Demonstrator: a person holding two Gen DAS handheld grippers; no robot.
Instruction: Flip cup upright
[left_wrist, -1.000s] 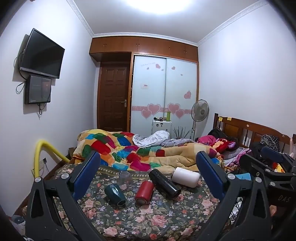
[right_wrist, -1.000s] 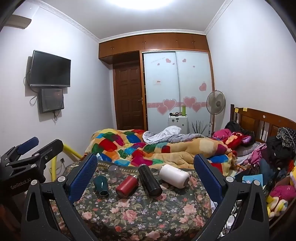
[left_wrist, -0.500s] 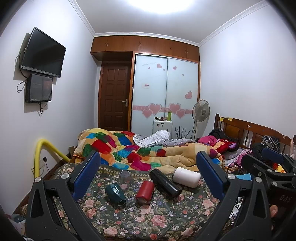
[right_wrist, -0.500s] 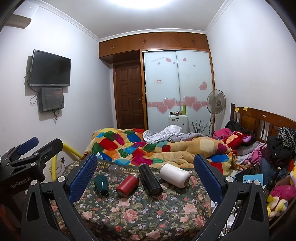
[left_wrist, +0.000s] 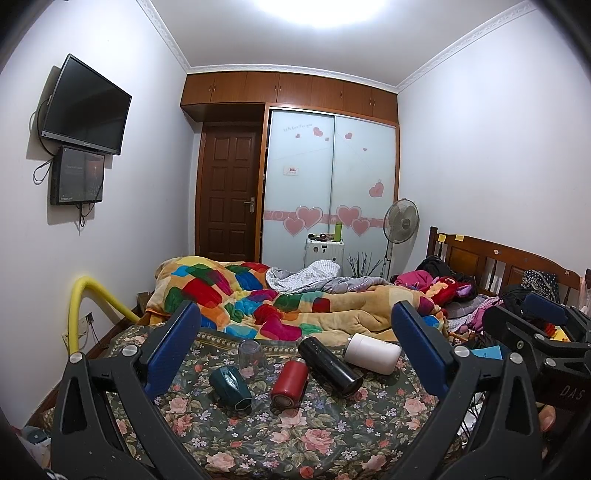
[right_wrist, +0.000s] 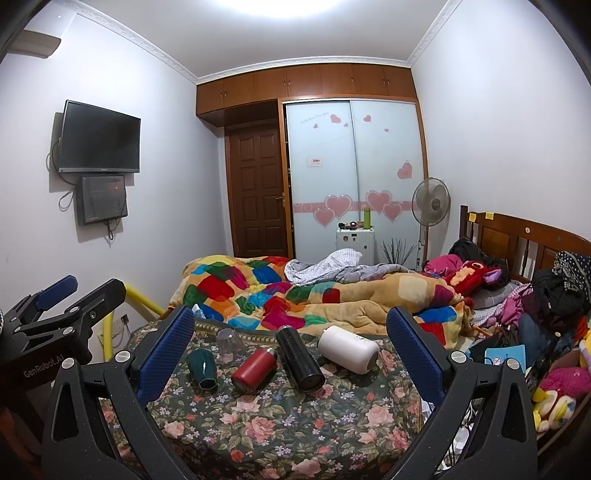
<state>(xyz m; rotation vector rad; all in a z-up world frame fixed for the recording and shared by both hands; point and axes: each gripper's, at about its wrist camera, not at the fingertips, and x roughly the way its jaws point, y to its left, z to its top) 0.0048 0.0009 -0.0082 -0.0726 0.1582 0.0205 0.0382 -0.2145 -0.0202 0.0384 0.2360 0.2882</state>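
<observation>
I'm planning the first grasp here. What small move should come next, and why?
Probably ease the left gripper forward toward the green cup: it lies on its side on the floral cloth, nearest that side, and both grippers are open and empty.

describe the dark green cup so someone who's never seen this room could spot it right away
On the floral cloth at the foot of the bed, five drinking vessels sit in a row. The dark green cup lies on its side at the left end, before the clear glass, and alone is faceted.
</observation>
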